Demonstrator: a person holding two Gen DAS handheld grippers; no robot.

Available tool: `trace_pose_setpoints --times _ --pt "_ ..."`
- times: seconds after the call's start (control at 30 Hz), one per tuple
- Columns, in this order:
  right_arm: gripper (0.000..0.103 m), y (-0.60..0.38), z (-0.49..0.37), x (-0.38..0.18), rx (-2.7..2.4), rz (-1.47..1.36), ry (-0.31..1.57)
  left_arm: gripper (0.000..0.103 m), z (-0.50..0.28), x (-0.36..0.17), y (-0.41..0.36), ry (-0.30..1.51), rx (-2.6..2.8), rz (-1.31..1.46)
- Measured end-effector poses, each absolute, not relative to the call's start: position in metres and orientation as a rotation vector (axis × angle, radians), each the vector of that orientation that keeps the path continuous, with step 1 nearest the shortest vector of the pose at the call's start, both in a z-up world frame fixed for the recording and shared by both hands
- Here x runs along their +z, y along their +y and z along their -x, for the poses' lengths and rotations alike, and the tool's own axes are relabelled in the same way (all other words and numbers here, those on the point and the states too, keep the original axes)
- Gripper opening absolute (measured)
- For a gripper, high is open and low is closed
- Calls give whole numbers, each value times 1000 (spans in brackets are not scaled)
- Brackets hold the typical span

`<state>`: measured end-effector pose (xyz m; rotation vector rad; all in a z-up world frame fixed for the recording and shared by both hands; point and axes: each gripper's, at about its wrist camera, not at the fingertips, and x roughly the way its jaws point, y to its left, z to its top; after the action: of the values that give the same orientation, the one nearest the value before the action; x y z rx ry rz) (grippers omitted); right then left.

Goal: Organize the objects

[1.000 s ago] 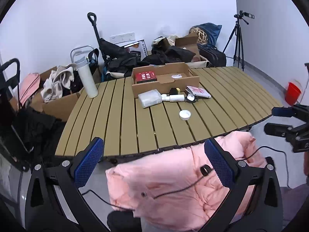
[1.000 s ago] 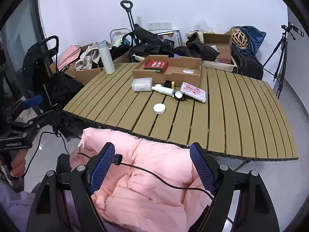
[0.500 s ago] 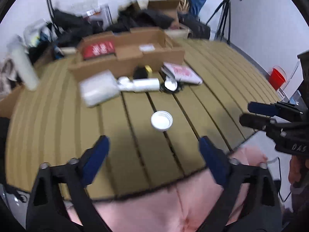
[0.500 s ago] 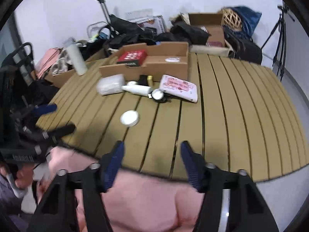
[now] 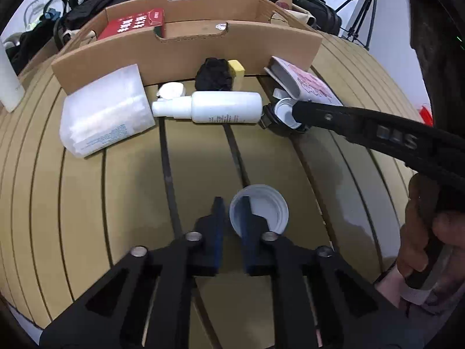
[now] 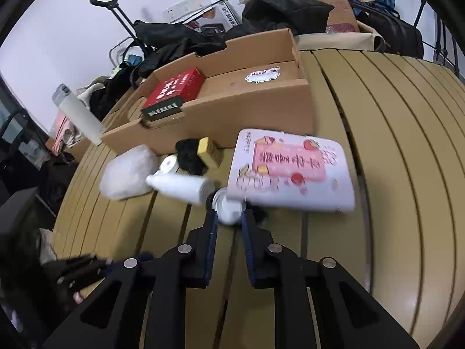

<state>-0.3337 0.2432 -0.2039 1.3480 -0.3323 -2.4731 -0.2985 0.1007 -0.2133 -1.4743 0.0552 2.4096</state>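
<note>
A white round lid (image 5: 263, 212) lies on the slatted table. My left gripper (image 5: 232, 203) is nearly shut, its right finger over the lid's left rim. My right gripper (image 6: 228, 215) is narrowed around a small round white-and-black jar (image 6: 228, 208); whether it presses on the jar is unclear. It shows in the left wrist view (image 5: 283, 113) with my right finger (image 5: 325, 115) across it. A white bottle (image 5: 215, 107) lies flat beside a clear plastic pack (image 5: 106, 110), a pink packet (image 6: 290, 171), a black lump (image 5: 213, 74) and a yellow block (image 5: 237, 68).
An open cardboard box (image 6: 252, 110) stands behind the items with a red box (image 6: 173, 91) inside. A white flask (image 6: 78, 113) stands at the far left. Bags, boxes and a tripod (image 5: 363, 14) crowd the floor behind the table.
Both grippers moved forward and down over the table and narrowed from wide open. The left one came down at the white lid, the right one at the small jar.
</note>
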Motion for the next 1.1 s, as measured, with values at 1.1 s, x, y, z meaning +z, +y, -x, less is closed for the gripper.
trace_pose_setpoints --times 1.1 --pt "2 289 112 -64 -2695 -1101 -172 2 135 -59 14 -82 2701 1222"
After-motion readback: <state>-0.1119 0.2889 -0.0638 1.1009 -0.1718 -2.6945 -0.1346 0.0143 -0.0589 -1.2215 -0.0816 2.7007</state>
